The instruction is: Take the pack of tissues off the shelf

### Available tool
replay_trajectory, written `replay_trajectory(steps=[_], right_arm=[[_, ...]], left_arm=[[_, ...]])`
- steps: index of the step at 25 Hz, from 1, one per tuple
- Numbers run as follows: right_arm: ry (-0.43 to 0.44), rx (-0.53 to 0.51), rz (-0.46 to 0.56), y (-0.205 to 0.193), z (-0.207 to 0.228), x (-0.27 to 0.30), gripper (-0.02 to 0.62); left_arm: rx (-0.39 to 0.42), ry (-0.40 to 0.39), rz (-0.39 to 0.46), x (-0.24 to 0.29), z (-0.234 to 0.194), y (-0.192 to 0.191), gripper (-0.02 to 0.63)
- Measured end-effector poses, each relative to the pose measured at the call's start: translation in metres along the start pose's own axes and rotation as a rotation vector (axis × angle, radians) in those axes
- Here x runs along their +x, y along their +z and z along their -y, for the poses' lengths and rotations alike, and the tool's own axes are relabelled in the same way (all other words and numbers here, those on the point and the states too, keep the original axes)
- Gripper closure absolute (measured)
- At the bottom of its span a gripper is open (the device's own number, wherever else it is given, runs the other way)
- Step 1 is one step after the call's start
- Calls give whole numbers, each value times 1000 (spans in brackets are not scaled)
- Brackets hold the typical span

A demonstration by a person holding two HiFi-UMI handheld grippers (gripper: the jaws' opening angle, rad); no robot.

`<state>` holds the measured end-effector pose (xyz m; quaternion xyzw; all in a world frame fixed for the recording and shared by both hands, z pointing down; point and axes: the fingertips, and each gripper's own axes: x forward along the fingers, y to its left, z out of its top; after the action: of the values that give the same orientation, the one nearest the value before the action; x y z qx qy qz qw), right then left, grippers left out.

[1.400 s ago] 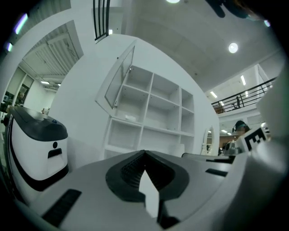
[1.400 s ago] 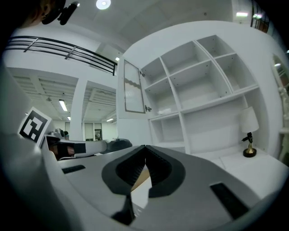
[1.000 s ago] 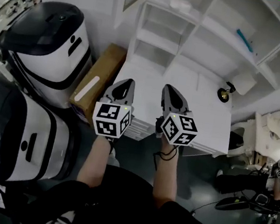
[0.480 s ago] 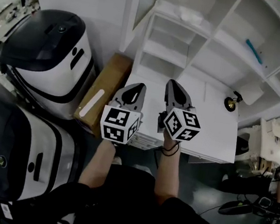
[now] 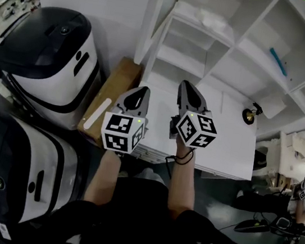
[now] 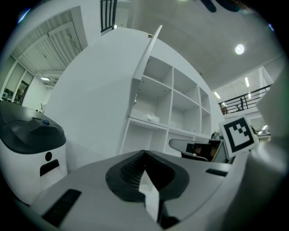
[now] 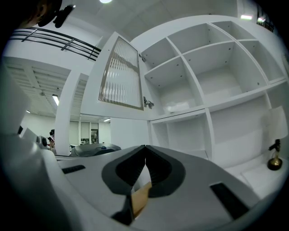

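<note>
You stood over a flat white tabletop (image 5: pixel 226 138) set against a white open-fronted shelf unit (image 5: pixel 240 49). The room was cluttered, with two bulky white-and-black rounded machines (image 5: pixel 43 57) on your left. A long brown cardboard box (image 5: pixel 112 90) lay between them and the table.

Your left gripper (image 5: pixel 142 90) and right gripper (image 5: pixel 185 86) hovered side by side over the table's near part, both pointing at the shelves. Each had its jaws pressed together at the tips, with nothing held between them.

The crinkled white pack of tissues (image 5: pixel 213 21) lay on an upper shelf board. It was well apart from both grippers, ahead of and above them, and closer to the right gripper's line than the left's.

Only the head view showed you the cardboard box and a thin blue object (image 5: pixel 278 60) on a shelf further right. Only the right gripper view showed the ribbed glass of the open cabinet door (image 7: pixel 121 74) beside the tissues' compartment. The left gripper view showed a round ceiling light (image 6: pixel 239 48), which the head view could not.
</note>
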<state>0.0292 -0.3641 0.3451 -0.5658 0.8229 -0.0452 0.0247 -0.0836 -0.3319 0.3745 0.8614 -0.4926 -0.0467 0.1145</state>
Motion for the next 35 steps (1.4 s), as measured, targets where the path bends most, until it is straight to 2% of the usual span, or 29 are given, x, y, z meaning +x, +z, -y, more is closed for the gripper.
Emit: replay_trajectory(steps=[15,29,30,32,35], right_arm=[[-23,-16,35,18,52,29,575],[-13,-112,85,78,98,76,574],[-8,-130,84,85,100,79,568],[0,-165,77,97,103,87,465],[-17,-208,68,113,112,99,460]], left_arm=[[48,-40,-9,62,23,6,597],[54,2,22,114,16,32,597],[50,6,22,116,14,33,597],[46,13,23,120,11,33,597],[42,22,21,123,8,33,597]])
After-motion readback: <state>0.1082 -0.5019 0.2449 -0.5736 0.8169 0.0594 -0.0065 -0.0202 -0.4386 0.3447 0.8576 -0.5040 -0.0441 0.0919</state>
